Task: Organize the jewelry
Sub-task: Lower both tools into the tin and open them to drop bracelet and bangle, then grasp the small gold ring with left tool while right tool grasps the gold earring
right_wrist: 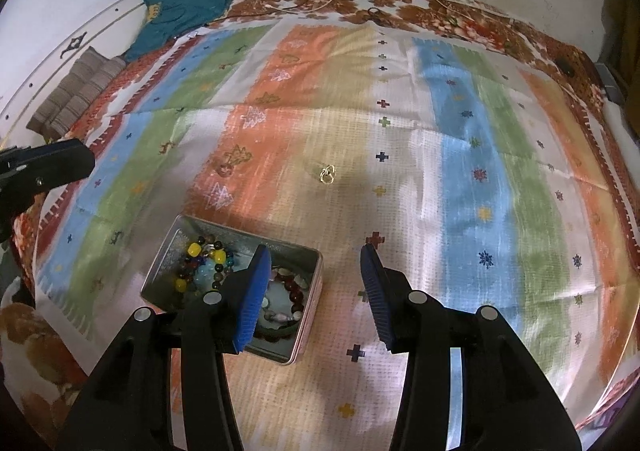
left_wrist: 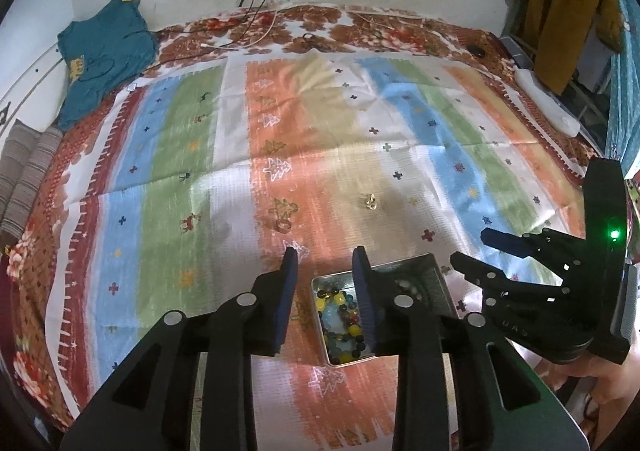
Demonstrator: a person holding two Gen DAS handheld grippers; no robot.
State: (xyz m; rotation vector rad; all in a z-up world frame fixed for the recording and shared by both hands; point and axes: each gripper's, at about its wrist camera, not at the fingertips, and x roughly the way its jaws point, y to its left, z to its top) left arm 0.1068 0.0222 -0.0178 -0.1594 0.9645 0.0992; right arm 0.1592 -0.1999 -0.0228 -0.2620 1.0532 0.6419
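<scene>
Now, with both the left tongs (left_wrist: 325, 257) and right tongs (right_wrist: 316, 255) spread and empty, reach the right pair toward 12 o'clock for the gold earring (right_wrist: 327, 174) lying on the bed's striped cloth (right_wrist: 460, 155), then drop it into the tin (right_wrist: 304, 347) at 9 o'clock.

An open metal tin (right_wrist: 308, 315) lies flat on the near part of the striped cloth (right_wrist: 460, 179), holding beaded bracelets (right_wrist: 204, 263) in yellow, blue, dark and pale beads. Farther off, a small gold ring piece (right_wrist: 327, 174) lies loose. To its left lies a reddish ring (left_wrist: 283, 227).
</scene>
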